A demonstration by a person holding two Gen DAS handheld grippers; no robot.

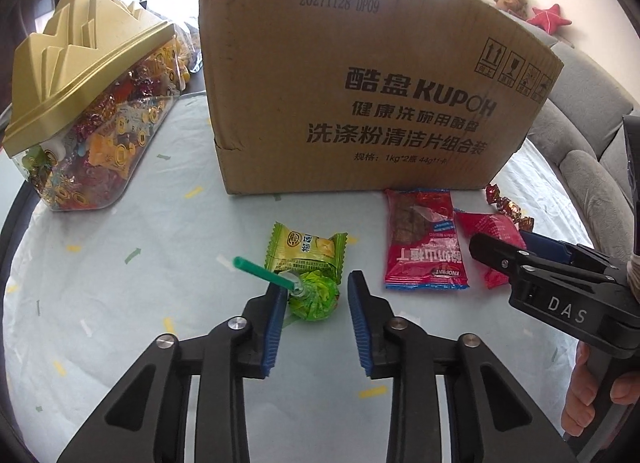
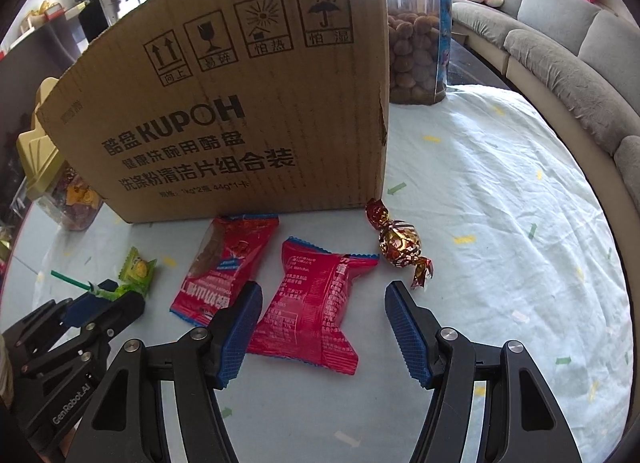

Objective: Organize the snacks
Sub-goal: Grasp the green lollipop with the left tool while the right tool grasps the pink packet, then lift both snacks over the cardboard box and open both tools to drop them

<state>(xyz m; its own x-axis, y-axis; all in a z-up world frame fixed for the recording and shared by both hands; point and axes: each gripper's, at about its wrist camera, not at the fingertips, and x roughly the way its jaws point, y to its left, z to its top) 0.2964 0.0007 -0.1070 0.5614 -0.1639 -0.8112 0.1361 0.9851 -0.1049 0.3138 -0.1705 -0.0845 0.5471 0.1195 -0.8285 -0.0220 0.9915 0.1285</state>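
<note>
A green foil lollipop (image 1: pixel 316 301) with a green stick lies on the pale tablecloth between the fingers of my left gripper (image 1: pixel 317 283). The left pad touches it and a small gap shows at the right pad, so this gripper is open. A green snack packet (image 1: pixel 304 251) lies just behind it. My right gripper (image 2: pixel 324 291) is open low over a small red packet (image 2: pixel 316 303), which lies between its fingers. A longer red packet (image 2: pixel 228 263) lies to the left, and a red-gold foil candy (image 2: pixel 400 245) to the right.
A tall cardboard box (image 1: pixel 360 83) stands right behind the snacks. A clear candy jar with a gold lid (image 1: pixel 88 123) stands at the left. A clear jar of brown balls (image 2: pixel 416 51) stands behind the box. A grey sofa (image 2: pixel 560 43) curves along the right. A person's hand (image 1: pixel 592 395) holds the right gripper.
</note>
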